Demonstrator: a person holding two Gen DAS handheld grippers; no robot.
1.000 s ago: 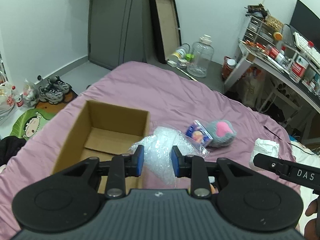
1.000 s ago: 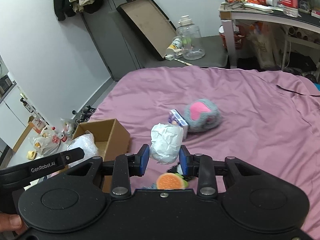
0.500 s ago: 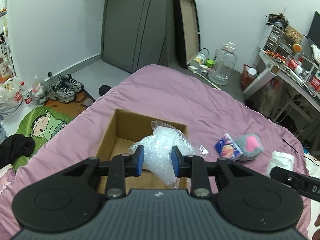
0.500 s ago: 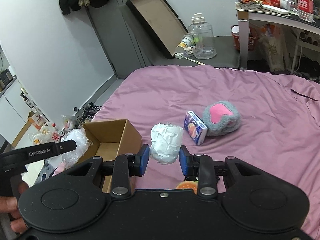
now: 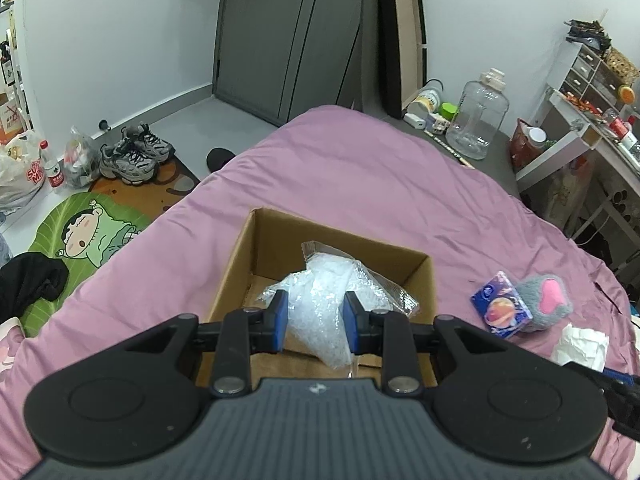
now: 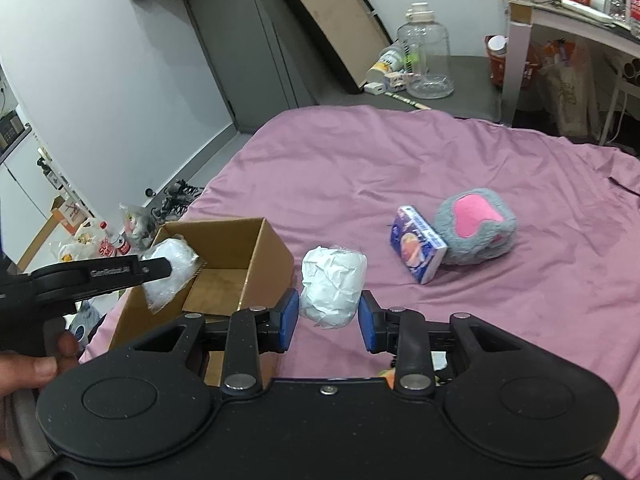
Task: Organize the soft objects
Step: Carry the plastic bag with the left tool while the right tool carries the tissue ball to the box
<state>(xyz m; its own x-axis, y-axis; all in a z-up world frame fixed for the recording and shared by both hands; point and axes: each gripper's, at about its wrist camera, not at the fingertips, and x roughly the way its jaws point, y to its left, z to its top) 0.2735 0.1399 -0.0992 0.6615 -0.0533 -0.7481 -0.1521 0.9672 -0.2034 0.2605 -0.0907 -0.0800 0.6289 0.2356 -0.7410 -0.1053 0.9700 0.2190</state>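
Observation:
My left gripper (image 5: 313,321) is shut on a clear bubble-wrap bag (image 5: 328,300), held over the open cardboard box (image 5: 424,280) on the purple bed. From the right wrist view the same bag (image 6: 170,270) hangs at the box's (image 6: 272,252) near-left rim, under the left gripper's fingers (image 6: 154,270). My right gripper (image 6: 329,320) is shut on a crumpled white paper ball (image 6: 332,288), held above the bed just right of the box. A grey plush with a pink heart (image 6: 476,226) and a blue tissue packet (image 6: 418,248) lie further right on the sheet.
The purple bed (image 5: 360,184) drops to the floor on the left, where shoes (image 5: 134,156), bags and a green mat (image 5: 88,232) lie. A large clear jug (image 5: 476,120) stands past the bed's far end. A cluttered white desk (image 5: 588,132) is at right.
Both grippers have moved left with their loads. The bubble-wrap bag has gone from beside the box to over its opening. The paper ball has come closer to the box.

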